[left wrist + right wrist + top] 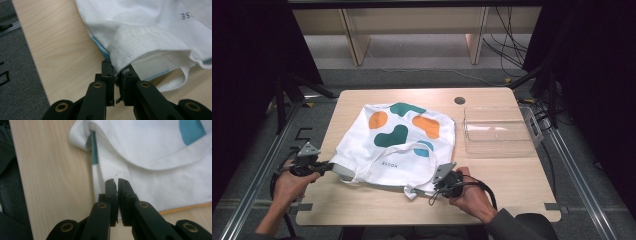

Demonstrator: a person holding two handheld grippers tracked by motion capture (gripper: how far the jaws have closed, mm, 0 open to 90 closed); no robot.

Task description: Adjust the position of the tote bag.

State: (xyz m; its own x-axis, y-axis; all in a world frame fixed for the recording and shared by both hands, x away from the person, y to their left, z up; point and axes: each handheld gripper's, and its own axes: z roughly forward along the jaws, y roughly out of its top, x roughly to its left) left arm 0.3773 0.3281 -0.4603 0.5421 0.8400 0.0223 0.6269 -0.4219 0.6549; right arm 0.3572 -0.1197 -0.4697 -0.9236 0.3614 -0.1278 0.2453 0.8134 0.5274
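White cotton is what both tools are after here: a tote bag [397,145] lying flat on the wooden table [362,210], printed with orange and teal blobs, its mouth and handles toward the person. Nearest us, the right gripper [438,181] sits at the bag's near right corner, and in the right gripper view its jaws stand almost together with the white edge running in between them, so that's a pinch on the bag [155,182]. Over on the near left corner, the left gripper [326,167] has its jaws narrowed on a fold of the hem; the left gripper view shows the thick weave of the bag [150,42] bunching right at the tips.

Both corners taken, then. My read is that the job now is a lift or fold, and doing it well means raising both hands evenly and keeping the cloth taut between them so neither corner slips. The loose handle [409,150] draped across the front could trail or snag, so watch it.

Further back on the right, a clear plastic bin [499,131] waits, just beside the bag's far edge.
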